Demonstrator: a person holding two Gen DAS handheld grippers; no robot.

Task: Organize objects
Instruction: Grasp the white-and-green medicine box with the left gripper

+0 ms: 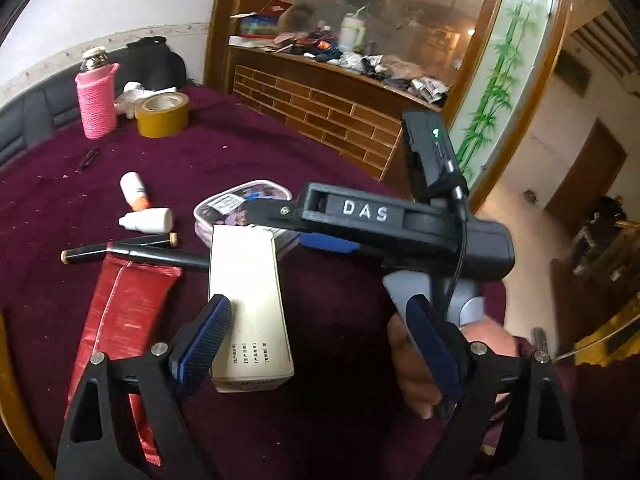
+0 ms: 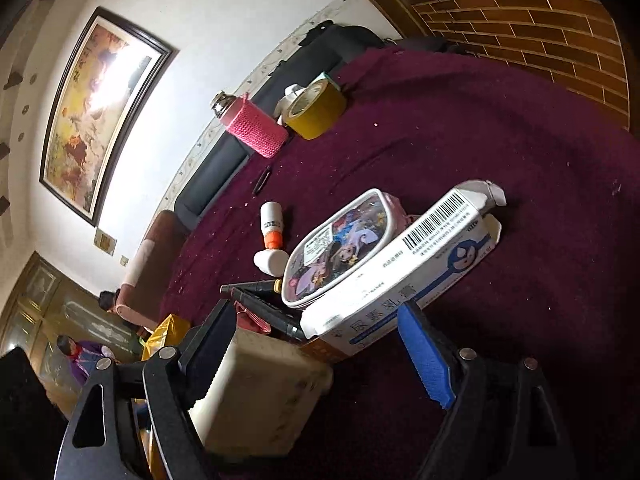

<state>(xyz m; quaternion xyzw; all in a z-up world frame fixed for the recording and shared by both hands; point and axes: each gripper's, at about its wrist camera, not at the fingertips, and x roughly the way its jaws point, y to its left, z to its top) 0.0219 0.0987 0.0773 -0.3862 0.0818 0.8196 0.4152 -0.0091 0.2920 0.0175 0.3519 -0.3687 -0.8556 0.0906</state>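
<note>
While both claws gape, the cream box point(image 1: 248, 300) lies lengthwise toward the left claw point(image 1: 320, 344)

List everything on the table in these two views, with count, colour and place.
cream box: 1, off-white, near edge, beside left gripper's finger
medicine carton: 1, white and blue, barcode up, leaning on pouch
cartoon pouch: 1, pink and clear, centre
small bottles: 2, white, one orange-capped, lying left of pouch
pens: 2, black, lying by red packet
red packet: 1, red, near left
tape roll: 1, yellow-brown, far side
sleeved bottle: 1, pink knit sleeve, beside tape
tablecloth: 1, maroon
left gripper: open, empty
right gripper: open, empty
</note>
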